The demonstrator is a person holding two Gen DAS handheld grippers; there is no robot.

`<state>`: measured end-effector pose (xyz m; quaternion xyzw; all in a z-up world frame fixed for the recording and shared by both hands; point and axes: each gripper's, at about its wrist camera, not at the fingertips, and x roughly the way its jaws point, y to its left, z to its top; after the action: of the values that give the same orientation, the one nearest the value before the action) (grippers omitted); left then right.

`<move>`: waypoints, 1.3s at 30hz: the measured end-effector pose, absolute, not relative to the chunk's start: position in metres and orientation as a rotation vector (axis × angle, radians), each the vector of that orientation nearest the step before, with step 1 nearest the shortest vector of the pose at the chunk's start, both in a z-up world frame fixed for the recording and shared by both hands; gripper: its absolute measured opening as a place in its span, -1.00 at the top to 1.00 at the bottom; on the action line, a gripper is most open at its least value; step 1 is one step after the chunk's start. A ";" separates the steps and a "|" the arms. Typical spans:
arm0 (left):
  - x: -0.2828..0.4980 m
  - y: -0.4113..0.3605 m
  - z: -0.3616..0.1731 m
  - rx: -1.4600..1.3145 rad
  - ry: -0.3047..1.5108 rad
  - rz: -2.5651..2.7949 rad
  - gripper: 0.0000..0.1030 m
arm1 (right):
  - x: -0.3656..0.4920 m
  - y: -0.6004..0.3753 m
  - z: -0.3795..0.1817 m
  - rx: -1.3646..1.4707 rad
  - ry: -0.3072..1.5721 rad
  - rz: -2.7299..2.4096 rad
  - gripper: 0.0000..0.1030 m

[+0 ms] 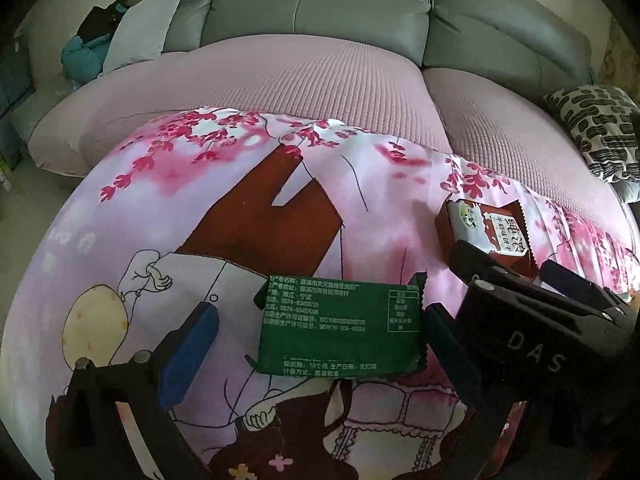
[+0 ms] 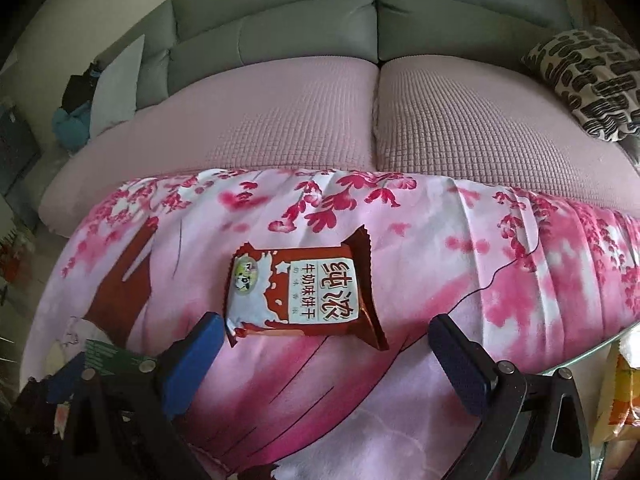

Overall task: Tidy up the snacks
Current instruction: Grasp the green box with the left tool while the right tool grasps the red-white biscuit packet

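A green snack packet [image 1: 340,326] lies printed side up on the pink flowered cloth [image 1: 200,208], between the blue pads of my open left gripper [image 1: 320,344], touched by neither pad. A red-and-white biscuit packet [image 2: 302,294] lies flat on the cloth just ahead of my open right gripper [image 2: 324,344], whose pads stand wide on either side of its near end. The same biscuit packet [image 1: 490,228] shows at the right in the left wrist view, with the right gripper's black body [image 1: 532,312] over its near edge. The green packet's corner [image 2: 106,354] peeks in at the lower left of the right wrist view.
Behind the cloth runs a pink-covered sofa seat [image 2: 304,120] with grey back cushions [image 2: 280,28]. A black-and-white patterned pillow [image 2: 588,80] lies at the right, a pale pillow [image 1: 144,24] and dark clothing at the left. A glass edge [image 2: 592,352] and yellow packaging [image 2: 616,396] sit at the lower right.
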<state>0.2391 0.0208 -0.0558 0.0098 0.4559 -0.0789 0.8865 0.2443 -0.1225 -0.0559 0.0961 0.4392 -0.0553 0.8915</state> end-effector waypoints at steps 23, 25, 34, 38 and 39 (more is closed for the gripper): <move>0.237 0.022 -0.055 0.032 0.934 -0.201 -0.46 | 0.245 -0.112 -0.055 0.155 0.893 -0.082 -0.55; 0.237 0.024 -0.054 0.022 0.933 -0.202 -0.45 | 0.245 -0.113 -0.055 0.160 0.893 -0.083 -0.54; 0.237 0.032 -0.053 0.005 0.926 -0.173 -0.44 | 0.244 -0.114 -0.053 0.173 0.888 -0.081 -0.36; 0.239 0.037 -0.052 -0.006 0.922 -0.148 -0.44 | 0.243 -0.115 -0.053 0.180 0.886 -0.079 -0.34; 0.239 0.039 -0.052 -0.011 0.919 -0.141 -0.44 | 0.242 -0.115 -0.053 0.183 0.886 -0.078 -0.34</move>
<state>0.2389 0.0385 -0.0517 -0.0053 0.4433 -0.0681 0.8938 0.2424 -0.1150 -0.0530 0.0885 0.4280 -0.0378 0.8986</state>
